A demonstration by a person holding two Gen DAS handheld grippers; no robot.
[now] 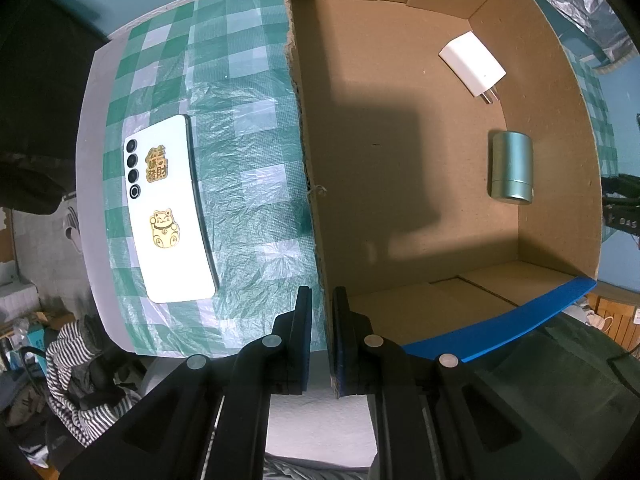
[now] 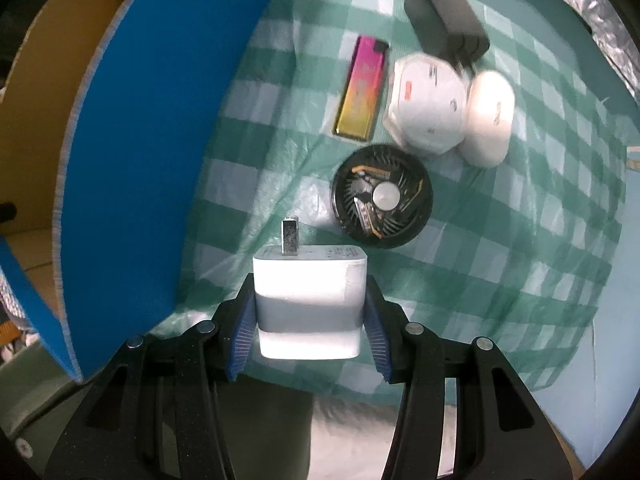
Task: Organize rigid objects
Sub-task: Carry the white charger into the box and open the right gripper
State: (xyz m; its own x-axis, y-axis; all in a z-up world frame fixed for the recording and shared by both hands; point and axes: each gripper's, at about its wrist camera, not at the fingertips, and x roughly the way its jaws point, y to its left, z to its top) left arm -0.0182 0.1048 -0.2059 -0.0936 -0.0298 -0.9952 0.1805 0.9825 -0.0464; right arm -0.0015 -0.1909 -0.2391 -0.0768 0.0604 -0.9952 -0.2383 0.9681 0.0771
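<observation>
In the left wrist view my left gripper (image 1: 323, 312) is shut on the left wall of an open cardboard box (image 1: 400, 208). Inside the box lie a white plug charger (image 1: 472, 62) and a pale green cylinder (image 1: 512, 166) on its side. A white phone (image 1: 168, 212) with gold stickers lies face down on the checked cloth left of the box. In the right wrist view my right gripper (image 2: 310, 294) is shut on a second white charger (image 2: 310, 284), prong pointing away, lifted above the cloth beside the box's blue-edged flap (image 2: 160, 120).
On the green checked cloth (image 2: 500, 240) beyond the held charger lie a round black fan (image 2: 382, 196), a pink-and-yellow bar (image 2: 362, 88), a white octagonal case (image 2: 428, 104), a white oval case (image 2: 490, 116) and a black adapter (image 2: 444, 16). Striped clothing (image 1: 76, 372) lies below the table edge.
</observation>
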